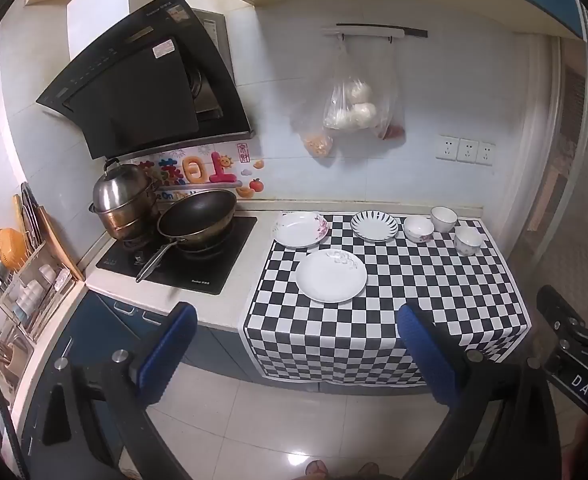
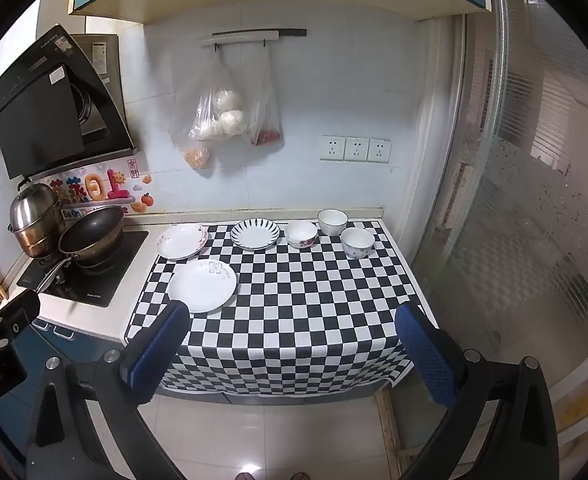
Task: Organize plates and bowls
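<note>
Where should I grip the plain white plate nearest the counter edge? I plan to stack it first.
Take the plain white plate by its near rim, coming in low from the front; it lies flat and apart from the floral plate, so that edge is free.

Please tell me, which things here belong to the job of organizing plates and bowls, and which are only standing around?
For the job:
plain white plate
flowered plate
striped plate
three bowls

Only standing around:
wok
steamer pot
hanging bags
wall sockets
dish rack
</note>
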{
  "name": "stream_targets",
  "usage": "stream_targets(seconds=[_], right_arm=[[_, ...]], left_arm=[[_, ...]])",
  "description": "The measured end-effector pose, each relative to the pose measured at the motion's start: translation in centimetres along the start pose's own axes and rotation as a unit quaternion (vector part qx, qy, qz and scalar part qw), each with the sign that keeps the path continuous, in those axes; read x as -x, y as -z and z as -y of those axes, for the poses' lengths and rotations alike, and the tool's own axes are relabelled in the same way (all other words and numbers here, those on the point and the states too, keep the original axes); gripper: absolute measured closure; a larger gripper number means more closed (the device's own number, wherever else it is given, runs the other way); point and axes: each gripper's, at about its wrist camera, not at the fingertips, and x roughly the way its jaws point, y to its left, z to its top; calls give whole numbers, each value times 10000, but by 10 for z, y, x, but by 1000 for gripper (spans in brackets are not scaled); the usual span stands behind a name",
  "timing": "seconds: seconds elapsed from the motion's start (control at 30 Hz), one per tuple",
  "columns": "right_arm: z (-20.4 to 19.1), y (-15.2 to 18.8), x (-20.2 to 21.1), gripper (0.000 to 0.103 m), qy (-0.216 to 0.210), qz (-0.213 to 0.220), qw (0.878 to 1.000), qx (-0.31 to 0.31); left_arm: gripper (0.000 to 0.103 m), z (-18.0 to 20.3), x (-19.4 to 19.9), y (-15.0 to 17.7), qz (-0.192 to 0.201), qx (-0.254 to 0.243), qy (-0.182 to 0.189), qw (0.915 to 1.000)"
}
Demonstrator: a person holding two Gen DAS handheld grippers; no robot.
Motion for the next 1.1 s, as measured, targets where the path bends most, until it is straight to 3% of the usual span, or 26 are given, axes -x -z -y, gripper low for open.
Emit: stream_targets(seconds=[1.1], right_arm=[[2, 1, 1, 0, 144, -65, 9999, -40]], left_arm=[[0, -2, 0, -2, -31, -35, 108, 9999]])
